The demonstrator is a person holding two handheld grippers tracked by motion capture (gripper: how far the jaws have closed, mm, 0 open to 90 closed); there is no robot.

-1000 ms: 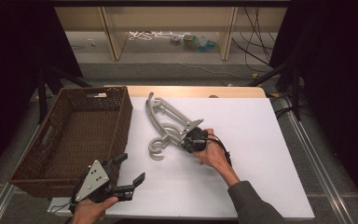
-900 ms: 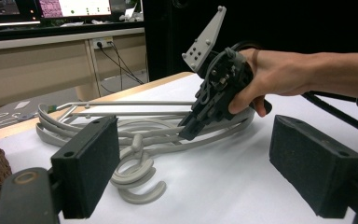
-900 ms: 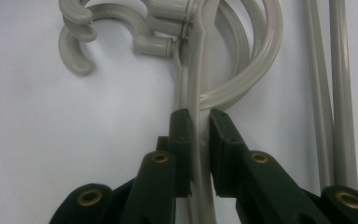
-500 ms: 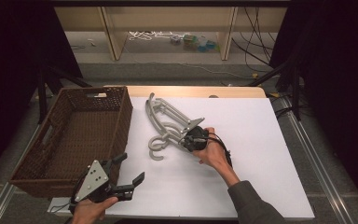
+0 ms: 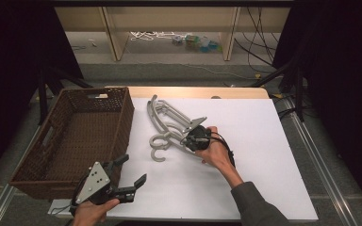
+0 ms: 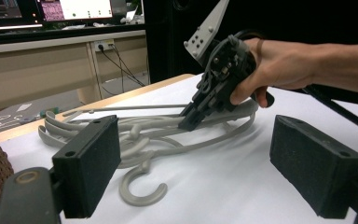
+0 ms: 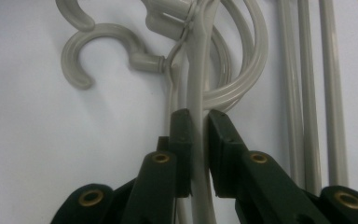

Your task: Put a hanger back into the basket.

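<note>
White sheet (image 5: 264, 155) over the table, dark curtains either side, a low wooden shelf beyond with cables on the floor. Wicker basket (image 5: 70, 136) stood at the sheet's left edge, mouth up, nothing visible inside.

The grey plastic hangers (image 5: 167, 120) lay in a tangled pile on the sheet, just right of the basket, hooks toward me and arms fanned away toward the far edge. One hook (image 5: 159, 153) curled clear of the pile on the near side.

My right claw (image 5: 188, 139) was pinching one hanger arm (image 7: 199, 135), pads pressed on it from both sides in the right gripper view. I took the arm rather than the hook, I judged, because the hooks were interlocked and the arm gave a straight run for the pads. Claw low over the sheet, hand angled in from the right.

My left claw (image 5: 127, 176) hung spread near the basket's front corner, nothing between its pads (image 6: 88, 170). Held there, I reckoned, to steady or free the pile if the pinched hanger dragged its neighbours along.
</note>
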